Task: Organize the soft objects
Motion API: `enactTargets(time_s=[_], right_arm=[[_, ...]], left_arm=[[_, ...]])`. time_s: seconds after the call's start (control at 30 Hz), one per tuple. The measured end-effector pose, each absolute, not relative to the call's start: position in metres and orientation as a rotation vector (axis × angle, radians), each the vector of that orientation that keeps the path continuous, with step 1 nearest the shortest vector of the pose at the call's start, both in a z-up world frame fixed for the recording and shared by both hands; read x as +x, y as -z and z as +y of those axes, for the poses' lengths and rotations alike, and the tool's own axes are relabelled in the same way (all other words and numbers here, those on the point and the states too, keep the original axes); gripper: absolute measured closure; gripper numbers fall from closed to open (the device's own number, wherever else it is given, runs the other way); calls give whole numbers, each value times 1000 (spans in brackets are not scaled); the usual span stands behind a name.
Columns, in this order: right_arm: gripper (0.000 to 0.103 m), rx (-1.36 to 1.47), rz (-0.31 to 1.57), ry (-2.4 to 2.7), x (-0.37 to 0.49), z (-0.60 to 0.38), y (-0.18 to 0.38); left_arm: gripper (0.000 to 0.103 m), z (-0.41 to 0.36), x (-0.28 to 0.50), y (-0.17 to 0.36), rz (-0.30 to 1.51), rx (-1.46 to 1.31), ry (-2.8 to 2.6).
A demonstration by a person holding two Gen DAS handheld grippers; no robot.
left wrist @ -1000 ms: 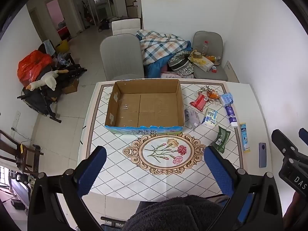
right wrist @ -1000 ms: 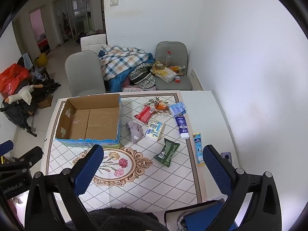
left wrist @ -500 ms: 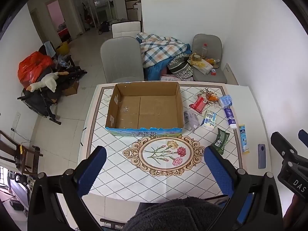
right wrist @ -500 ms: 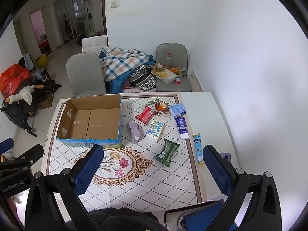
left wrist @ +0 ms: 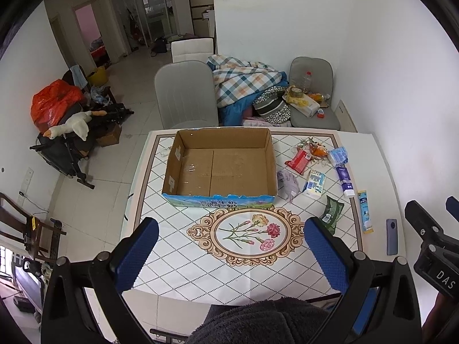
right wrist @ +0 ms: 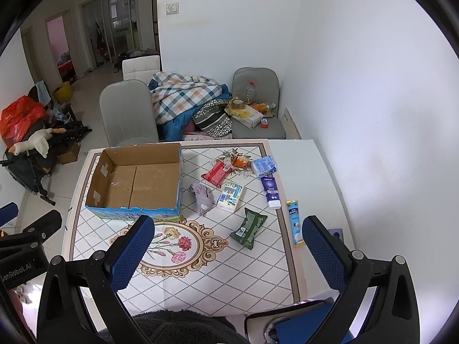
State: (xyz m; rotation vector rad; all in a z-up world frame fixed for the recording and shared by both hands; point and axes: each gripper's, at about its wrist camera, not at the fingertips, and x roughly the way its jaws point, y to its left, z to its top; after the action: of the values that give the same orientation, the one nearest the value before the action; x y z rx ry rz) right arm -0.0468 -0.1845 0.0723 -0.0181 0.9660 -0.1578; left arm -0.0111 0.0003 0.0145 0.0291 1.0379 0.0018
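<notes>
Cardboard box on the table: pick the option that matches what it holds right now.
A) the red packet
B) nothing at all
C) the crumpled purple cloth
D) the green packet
B: the cardboard box shows only its bare brown floor, while the purple cloth, green packet and red packet all lie on the table to its right.

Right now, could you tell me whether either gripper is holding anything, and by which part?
Nothing is held: the left gripper and the right gripper are both open above the patterned table.
</notes>
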Motion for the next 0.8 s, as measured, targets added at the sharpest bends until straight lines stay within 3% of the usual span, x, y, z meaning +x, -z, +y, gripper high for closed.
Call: enactTargets(time_s=[0.8], right_arm=[[0, -15, 938, 166, -53, -193, -76]], left_arm=[[0, -4, -16, -16, 1019, 27, 1]])
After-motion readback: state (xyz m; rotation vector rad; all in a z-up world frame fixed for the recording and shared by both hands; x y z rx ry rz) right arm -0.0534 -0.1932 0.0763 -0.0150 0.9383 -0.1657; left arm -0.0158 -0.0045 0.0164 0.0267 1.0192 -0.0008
